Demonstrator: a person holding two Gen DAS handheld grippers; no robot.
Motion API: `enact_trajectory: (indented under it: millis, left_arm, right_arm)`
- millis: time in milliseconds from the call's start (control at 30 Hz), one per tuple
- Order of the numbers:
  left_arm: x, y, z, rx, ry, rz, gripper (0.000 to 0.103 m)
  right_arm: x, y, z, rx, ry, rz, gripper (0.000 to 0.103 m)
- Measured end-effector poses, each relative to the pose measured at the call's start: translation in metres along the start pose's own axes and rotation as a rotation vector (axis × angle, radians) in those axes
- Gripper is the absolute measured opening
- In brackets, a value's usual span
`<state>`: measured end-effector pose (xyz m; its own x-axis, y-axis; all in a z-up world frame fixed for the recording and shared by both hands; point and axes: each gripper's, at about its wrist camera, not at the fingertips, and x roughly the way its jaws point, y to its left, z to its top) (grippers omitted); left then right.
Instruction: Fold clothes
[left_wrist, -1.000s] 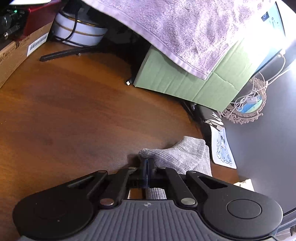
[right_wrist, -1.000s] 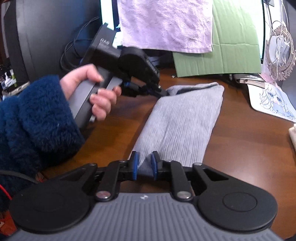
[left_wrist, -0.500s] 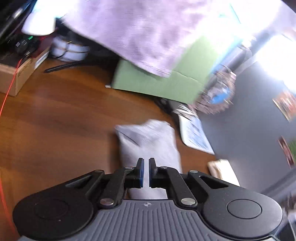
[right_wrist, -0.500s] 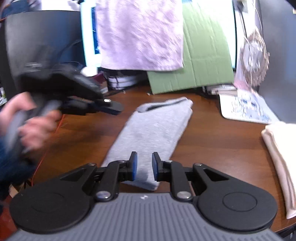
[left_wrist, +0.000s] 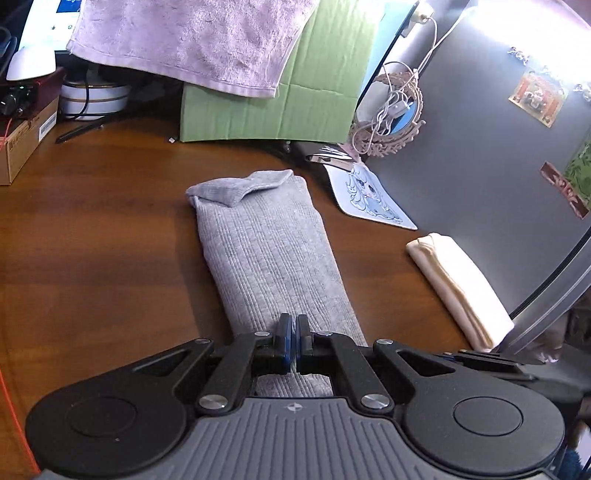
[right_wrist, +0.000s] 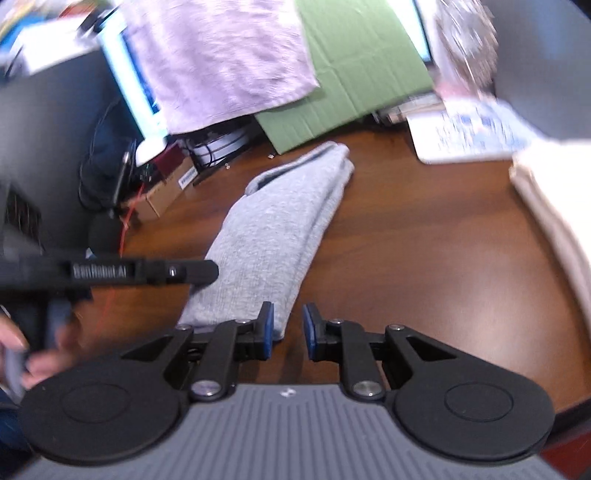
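A grey ribbed garment (left_wrist: 266, 254), folded into a long strip, lies on the brown wooden table (left_wrist: 92, 240); its far end has a turned-over flap. My left gripper (left_wrist: 294, 334) sits over the strip's near end with its blue pads nearly together, a thin gap between them, nothing clearly pinched. In the right wrist view the same garment (right_wrist: 273, 236) runs away from me. My right gripper (right_wrist: 287, 326) is open and empty, just past the strip's near right corner. The left gripper's fingers (right_wrist: 181, 272) show at the strip's left edge.
A folded cream cloth (left_wrist: 458, 284) lies at the right by a grey cabinet (left_wrist: 491, 155). A green cardboard box (left_wrist: 273, 103) draped with a lilac towel (left_wrist: 195, 40) stands behind. A printed mat (left_wrist: 369, 195), a cardboard box (left_wrist: 22, 144) and cables line the back.
My left gripper let go of the garment's far end and pulled back to its near end. My right gripper drew back off the near end, opened wider and shifted right.
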<state>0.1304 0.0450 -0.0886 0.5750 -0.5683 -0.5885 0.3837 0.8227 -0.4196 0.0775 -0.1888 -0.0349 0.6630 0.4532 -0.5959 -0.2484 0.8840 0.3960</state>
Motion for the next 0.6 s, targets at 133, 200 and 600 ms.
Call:
enact_trajectory:
  millis: [133,200,600]
  left_arm:
    - [0.002,0.002,-0.001,-0.004,-0.004,-0.008,0.002]
    - [0.002,0.003,-0.001,-0.006,-0.003,-0.013,0.002]
    - [0.003,0.012,-0.003,-0.046,-0.011,-0.043,0.002]
  right_arm:
    - [0.006,-0.007,0.006,0.087,0.04,0.037,0.021]
    - [0.01,-0.004,0.008,0.1,0.047,0.03,0.028]
    - [0.039,0.041,0.022,-0.017,0.16,-0.158,0.022]
